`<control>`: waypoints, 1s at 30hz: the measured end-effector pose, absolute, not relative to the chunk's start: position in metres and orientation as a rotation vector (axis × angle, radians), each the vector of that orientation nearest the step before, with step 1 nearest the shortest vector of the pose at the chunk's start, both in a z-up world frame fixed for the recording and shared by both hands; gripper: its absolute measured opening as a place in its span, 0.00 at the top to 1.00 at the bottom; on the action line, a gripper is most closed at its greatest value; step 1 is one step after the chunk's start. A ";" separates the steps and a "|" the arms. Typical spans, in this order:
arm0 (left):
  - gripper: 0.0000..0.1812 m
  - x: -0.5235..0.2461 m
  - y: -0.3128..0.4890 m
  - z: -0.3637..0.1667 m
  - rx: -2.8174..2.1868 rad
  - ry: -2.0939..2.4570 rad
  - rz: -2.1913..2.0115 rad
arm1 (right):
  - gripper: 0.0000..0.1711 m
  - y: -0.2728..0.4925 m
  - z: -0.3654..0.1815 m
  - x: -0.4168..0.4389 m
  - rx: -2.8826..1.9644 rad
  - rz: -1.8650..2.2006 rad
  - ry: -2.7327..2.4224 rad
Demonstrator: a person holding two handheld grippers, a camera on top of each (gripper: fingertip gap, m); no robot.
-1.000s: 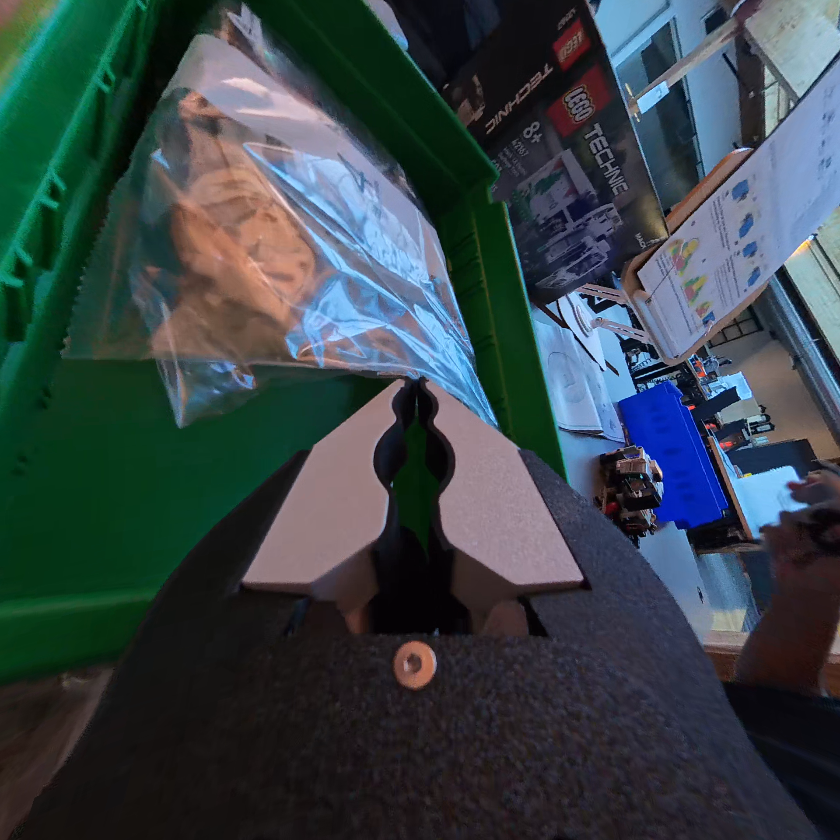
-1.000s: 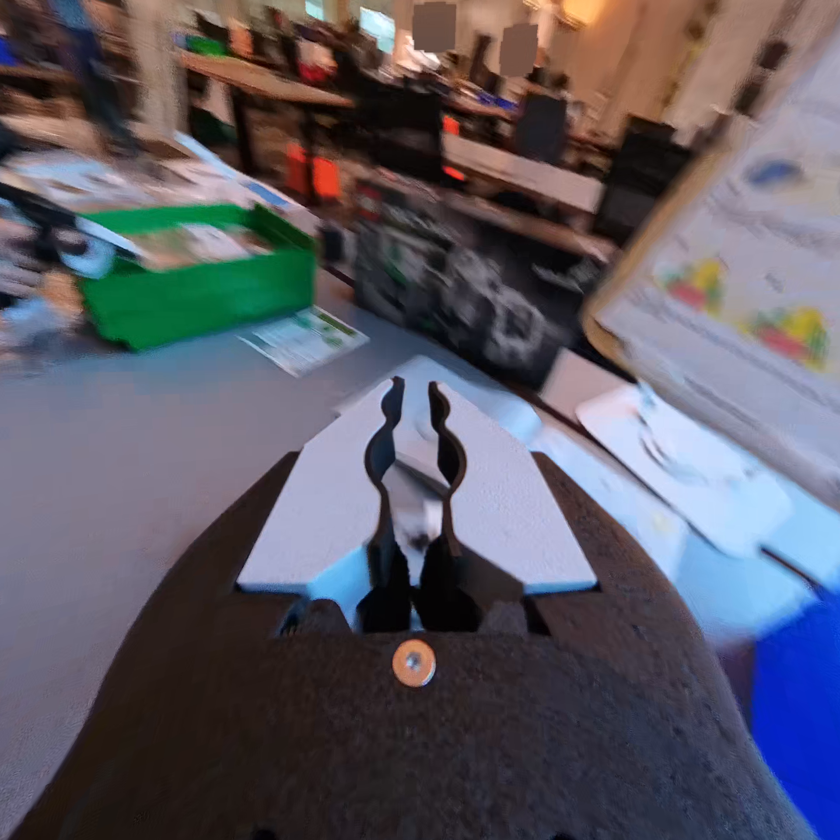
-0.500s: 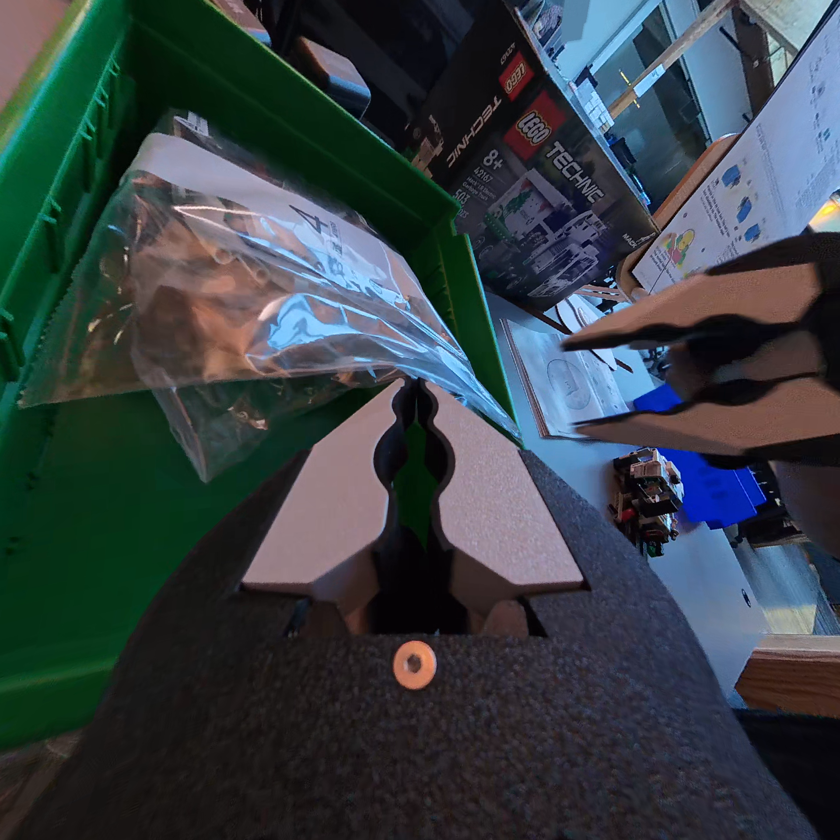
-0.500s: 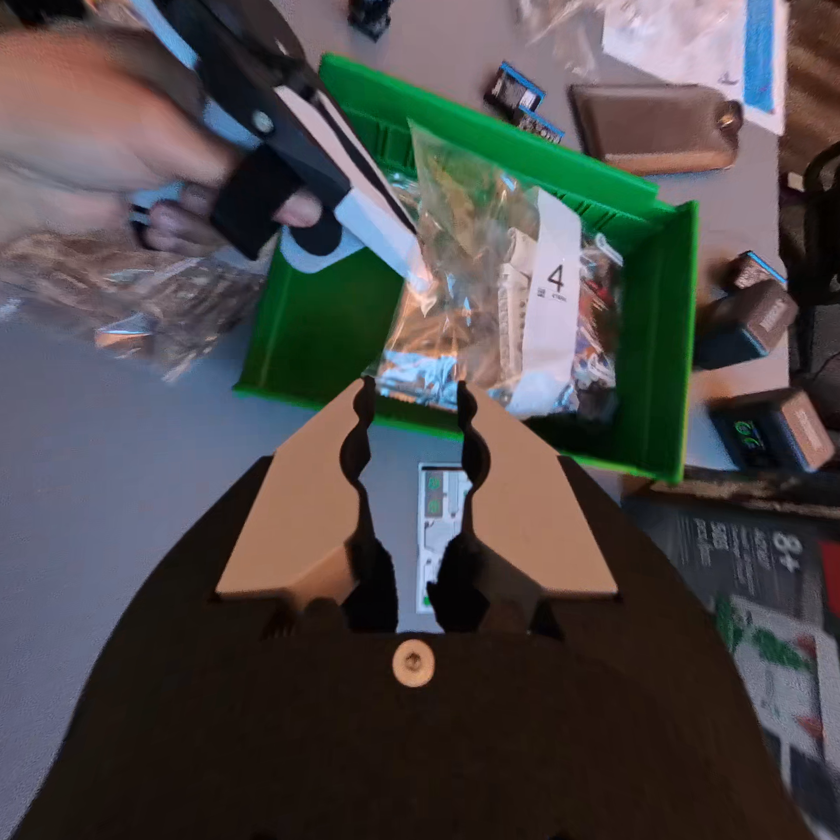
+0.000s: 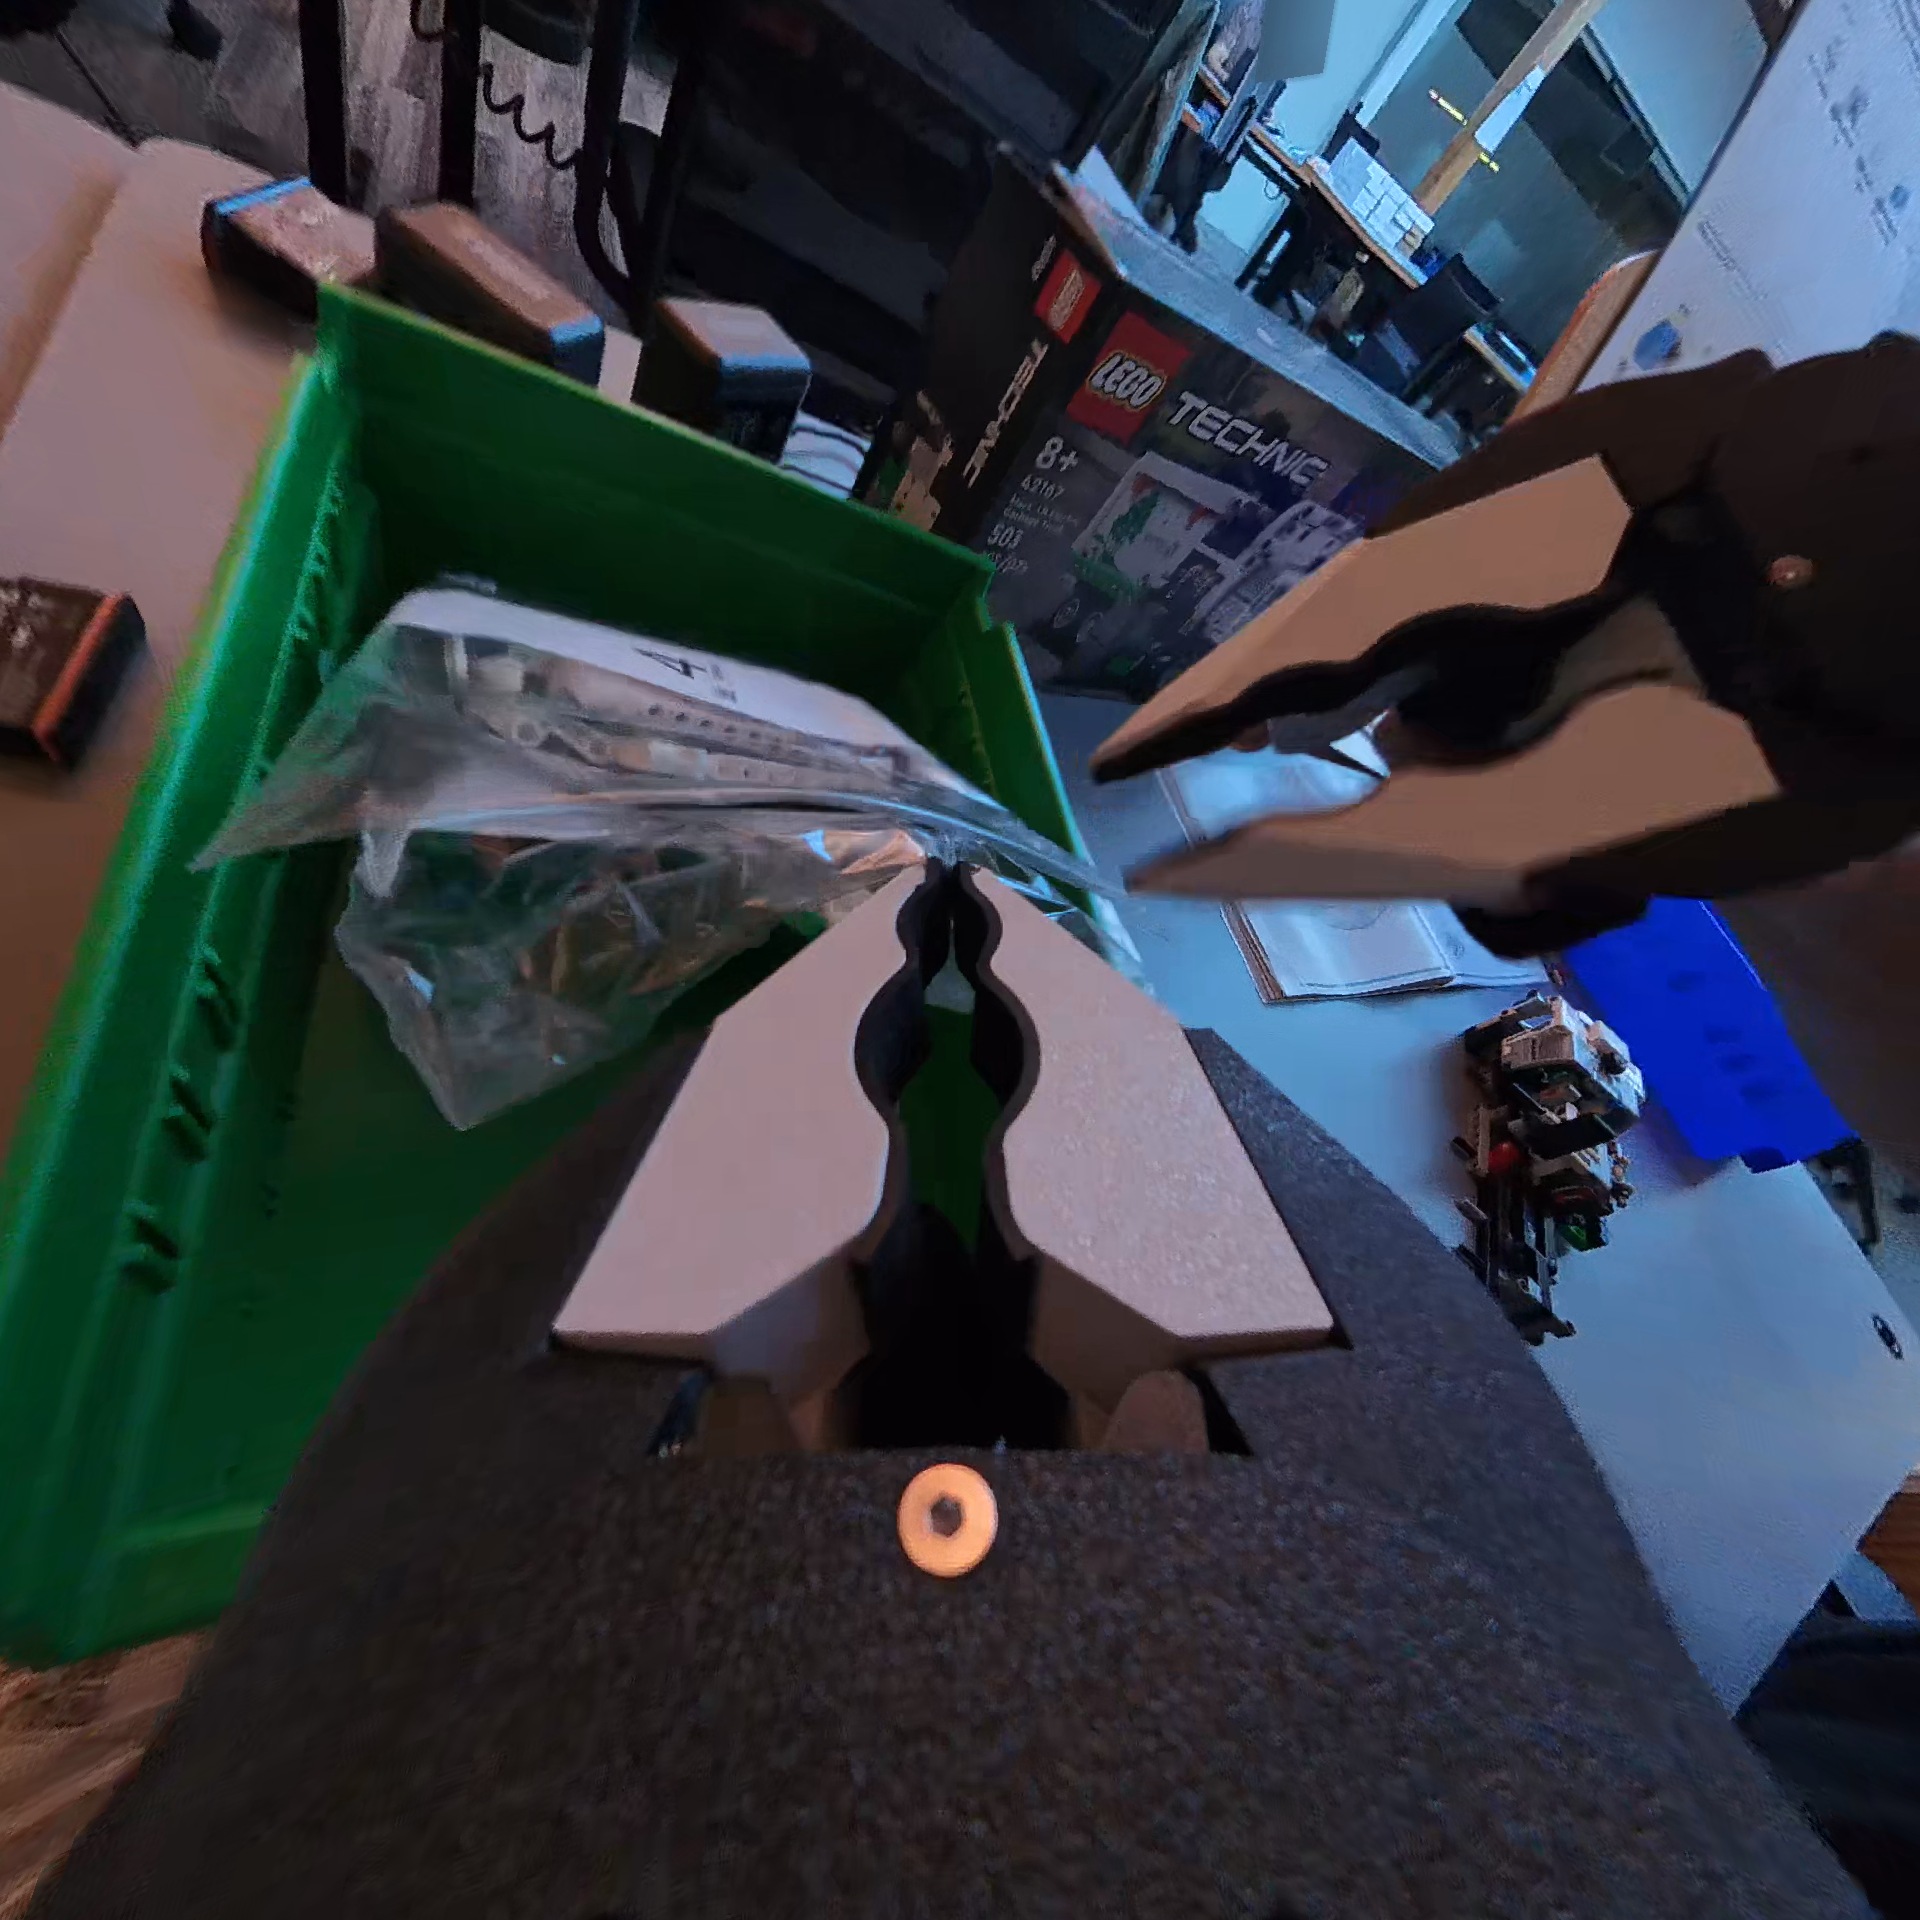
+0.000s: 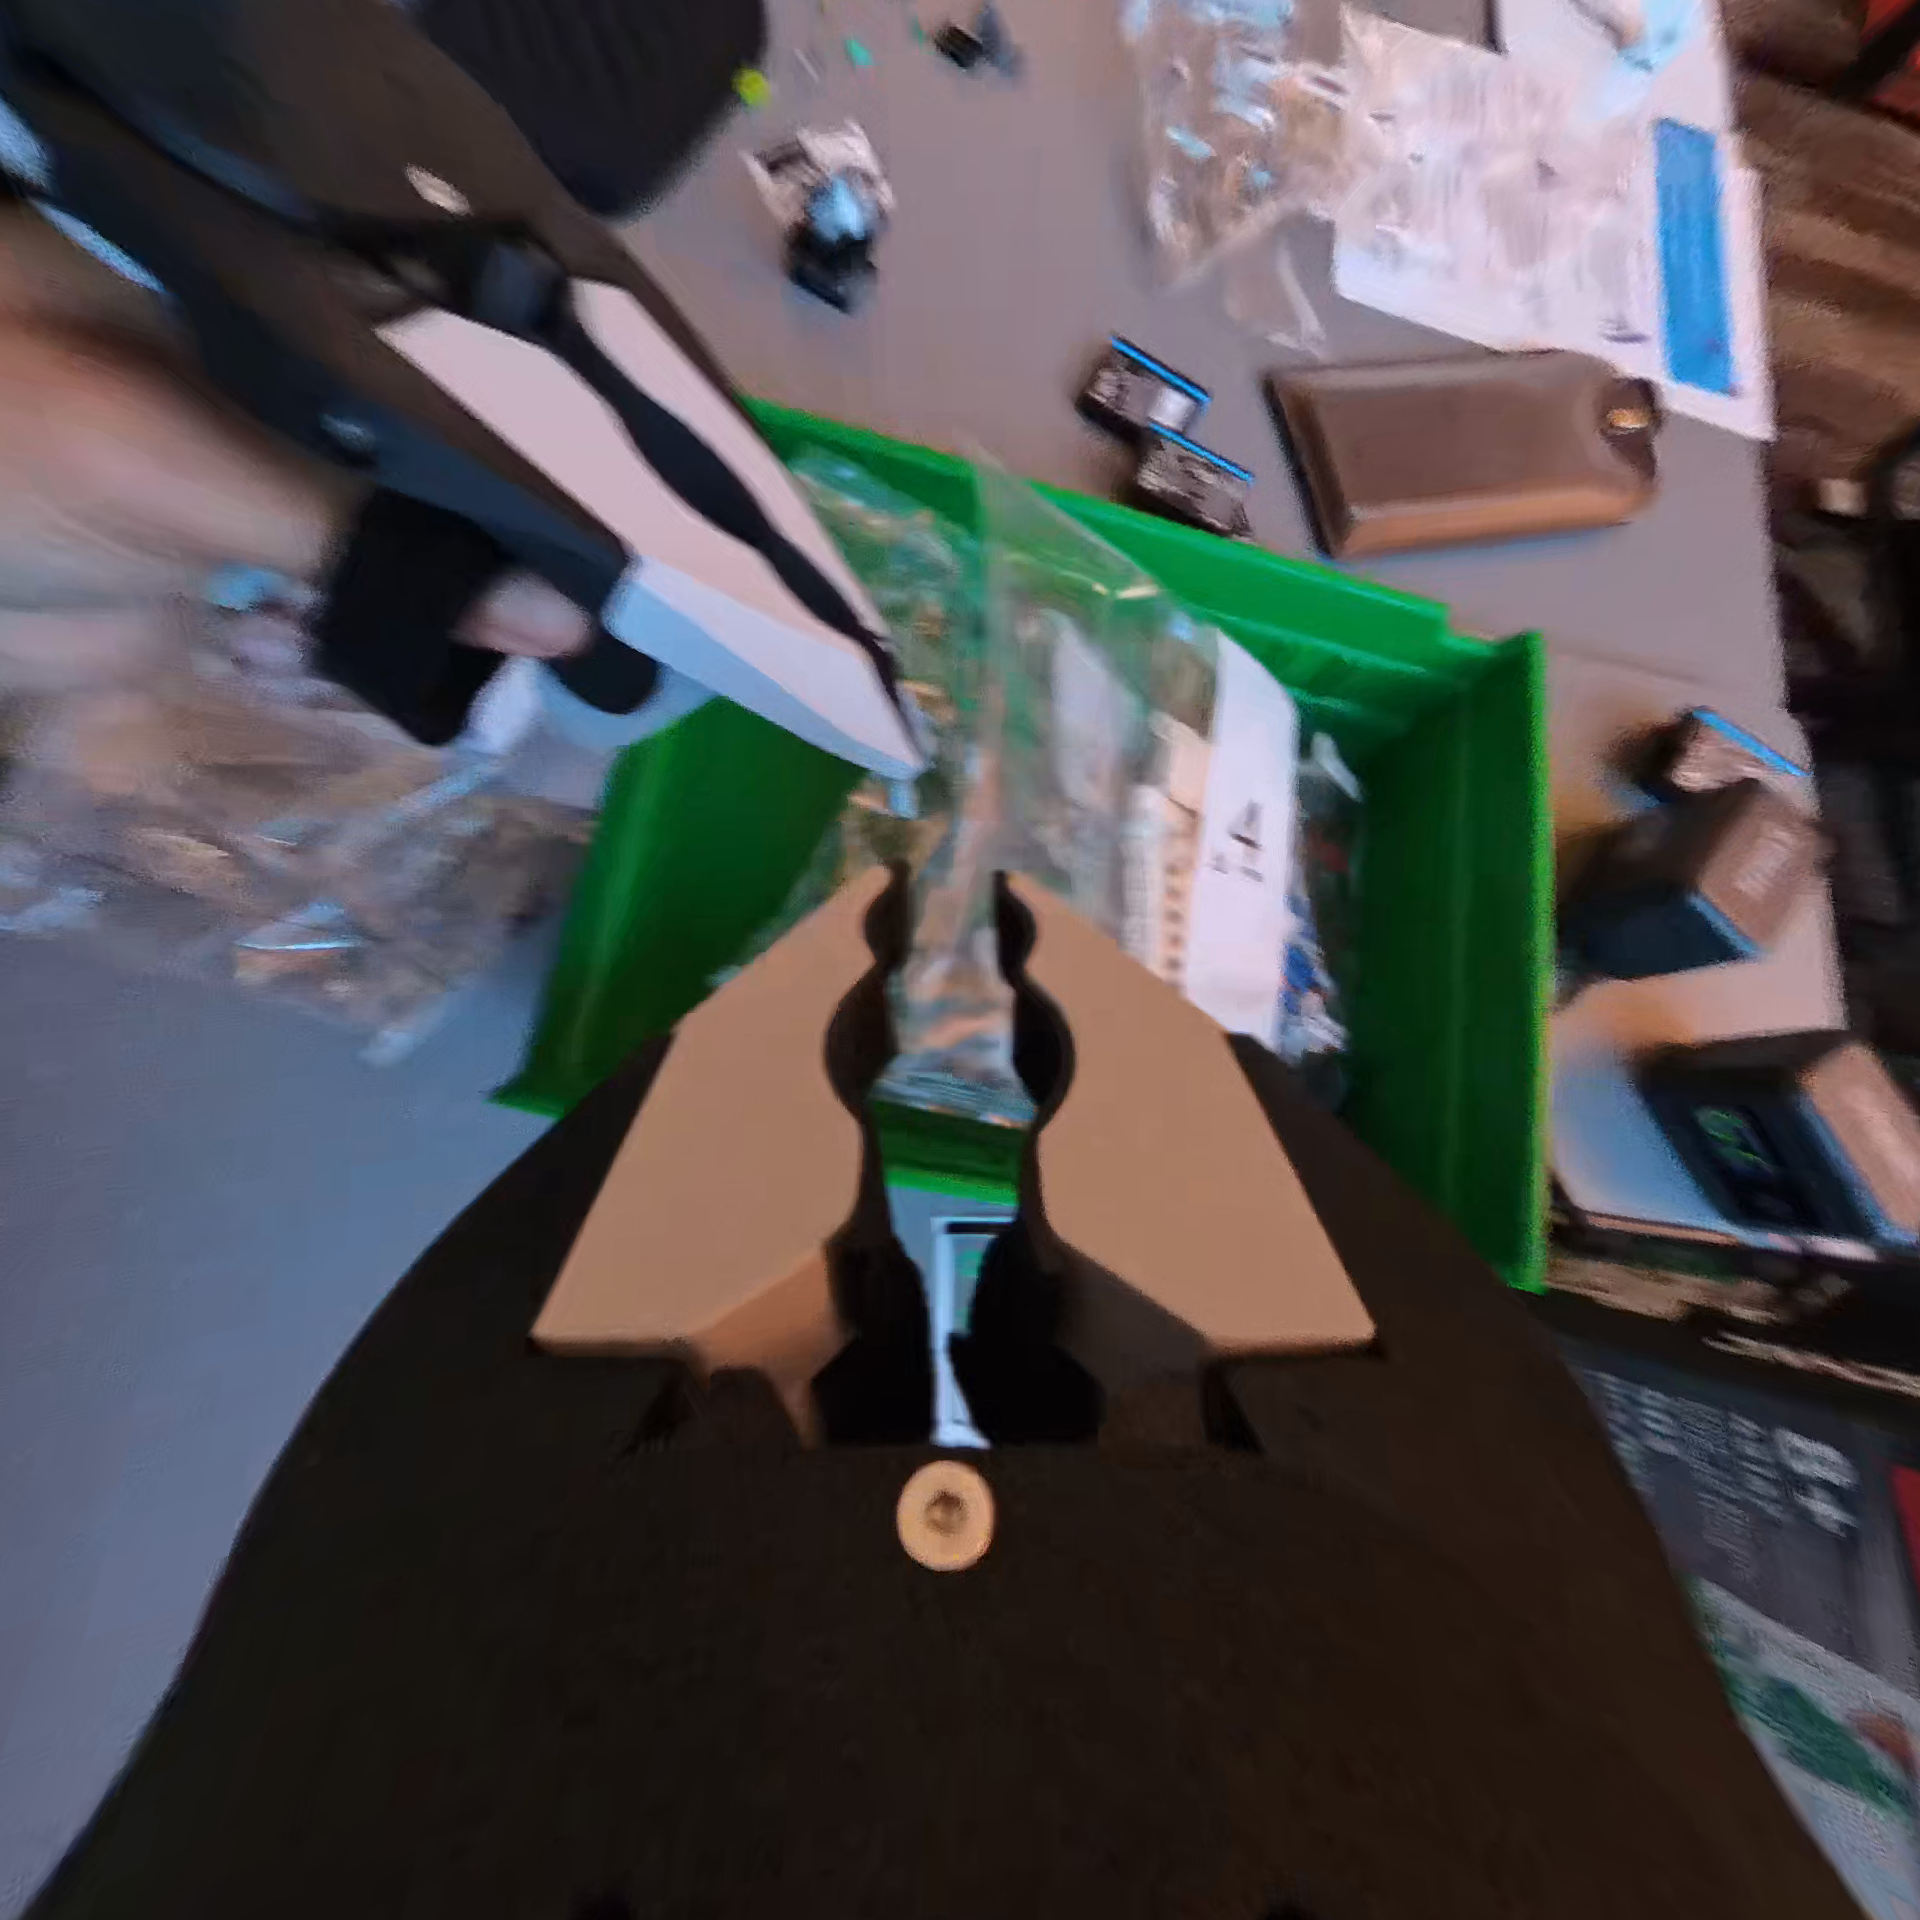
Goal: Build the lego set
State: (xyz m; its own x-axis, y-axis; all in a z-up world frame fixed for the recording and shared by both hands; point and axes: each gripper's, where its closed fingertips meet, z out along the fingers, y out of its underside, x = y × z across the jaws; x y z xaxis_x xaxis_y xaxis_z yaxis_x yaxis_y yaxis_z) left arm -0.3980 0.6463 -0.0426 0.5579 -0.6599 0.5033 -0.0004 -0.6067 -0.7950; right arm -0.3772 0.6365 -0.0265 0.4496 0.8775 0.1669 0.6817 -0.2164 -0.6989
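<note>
Pinching the plastic bag (image 5: 623,831) over the green bin (image 5: 208,1039), the left gripper (image 5: 948,883) stays clamped; the right gripper (image 6: 945,888), open, has closed in. Only the left view shows the half-built model (image 5: 1538,1132).

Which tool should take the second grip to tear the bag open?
Right. The left tool is shut on the bag edge above the green bin; the right tool is open, fingers straddling the plastic.

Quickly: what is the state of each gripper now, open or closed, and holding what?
Left gripper: closed, pinching the edge of the clear plastic bag of parts over the green bin.
Right gripper: jaws open, holding nothing, close to the bag.
</note>
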 end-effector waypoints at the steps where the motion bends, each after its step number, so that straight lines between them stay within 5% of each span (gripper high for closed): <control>1: 1.00 -0.397 0.646 -0.035 -2.001 0.546 -1.065 | 0.81 0.627 -0.026 -0.381 -1.997 0.409 -1.318; 3: 1.00 -0.397 0.646 -0.016 -1.976 0.564 -1.061 | 0.74 0.623 -0.029 -0.382 -2.015 0.418 -1.327; 16: 1.00 -0.402 0.636 0.121 -1.774 0.634 -0.916 | 0.79 0.560 0.073 -0.313 -1.841 0.827 -0.992; 24: 1.00 -0.355 0.536 0.212 -1.523 0.913 -0.857 | 0.81 0.467 0.104 -0.227 -1.722 0.736 -0.945; 30: 1.00 -0.282 0.438 0.219 -1.404 1.228 -1.116 | 0.81 0.381 0.130 -0.173 -1.615 0.657 -0.954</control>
